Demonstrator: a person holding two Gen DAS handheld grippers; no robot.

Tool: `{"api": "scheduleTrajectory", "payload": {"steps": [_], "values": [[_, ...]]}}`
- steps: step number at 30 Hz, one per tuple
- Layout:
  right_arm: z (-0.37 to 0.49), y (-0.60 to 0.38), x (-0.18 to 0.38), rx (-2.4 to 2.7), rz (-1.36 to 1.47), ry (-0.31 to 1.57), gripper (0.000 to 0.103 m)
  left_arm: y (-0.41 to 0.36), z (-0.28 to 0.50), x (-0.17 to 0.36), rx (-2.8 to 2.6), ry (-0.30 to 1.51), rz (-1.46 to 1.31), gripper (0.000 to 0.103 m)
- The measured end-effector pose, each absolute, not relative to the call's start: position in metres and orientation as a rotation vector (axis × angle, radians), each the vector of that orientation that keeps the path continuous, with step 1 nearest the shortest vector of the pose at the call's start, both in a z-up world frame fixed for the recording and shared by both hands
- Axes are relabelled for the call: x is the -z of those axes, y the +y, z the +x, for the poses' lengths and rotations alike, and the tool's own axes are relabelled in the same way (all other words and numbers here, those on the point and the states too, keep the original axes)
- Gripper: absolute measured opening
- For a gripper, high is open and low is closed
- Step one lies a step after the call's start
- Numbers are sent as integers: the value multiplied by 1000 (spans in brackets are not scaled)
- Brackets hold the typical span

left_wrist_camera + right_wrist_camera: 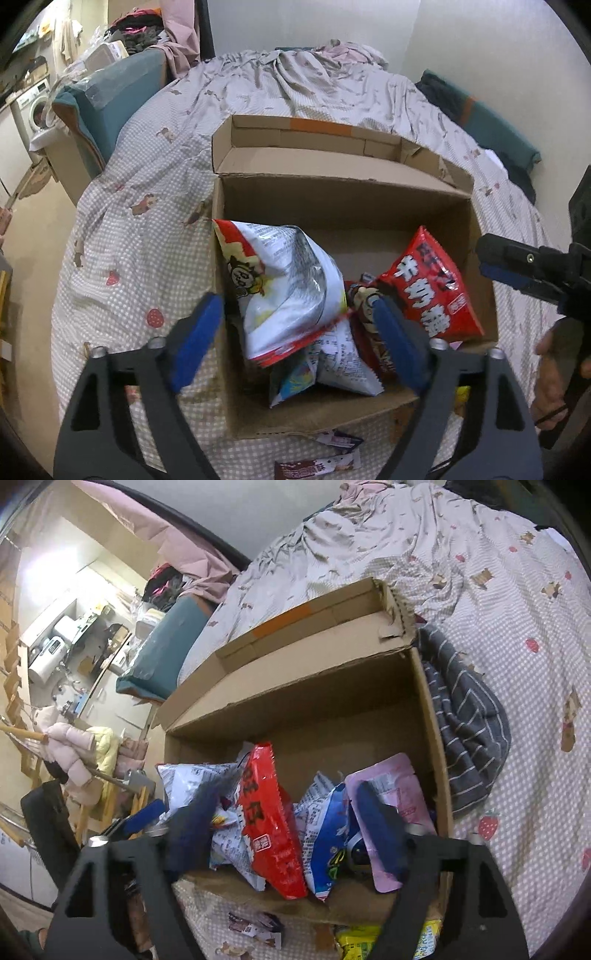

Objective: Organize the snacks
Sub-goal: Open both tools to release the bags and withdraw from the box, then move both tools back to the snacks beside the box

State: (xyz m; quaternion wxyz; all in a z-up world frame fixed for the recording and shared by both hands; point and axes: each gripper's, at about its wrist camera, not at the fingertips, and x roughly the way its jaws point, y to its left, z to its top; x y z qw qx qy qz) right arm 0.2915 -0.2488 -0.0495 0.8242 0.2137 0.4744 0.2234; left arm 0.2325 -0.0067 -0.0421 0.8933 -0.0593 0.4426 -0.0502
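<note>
Seemingly both tongs, left (295, 332) and right (291, 827), gape wide; nothing gripped

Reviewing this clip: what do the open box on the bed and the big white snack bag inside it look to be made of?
The box looks like plain brown corrugated cardboard, matte: a torn, ragged flap edge and fold creases show, plus a strip of orange tape. The big white snack bag looks like thin plastic film, probably foil-lined: it is glossy, crinkled, with silvery reflective patches and a crimped red seam.
</note>
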Motion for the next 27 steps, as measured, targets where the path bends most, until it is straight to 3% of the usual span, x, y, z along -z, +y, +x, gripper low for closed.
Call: {"api": "scheduleTrajectory", "payload": {"steps": [21, 27], "values": [[243, -264, 7, -519, 505, 952, 95, -9, 190, 4, 147, 833, -148, 88], [210, -283, 17, -470, 553, 972, 95, 17, 161, 4, 54, 846, -176, 88]]}}
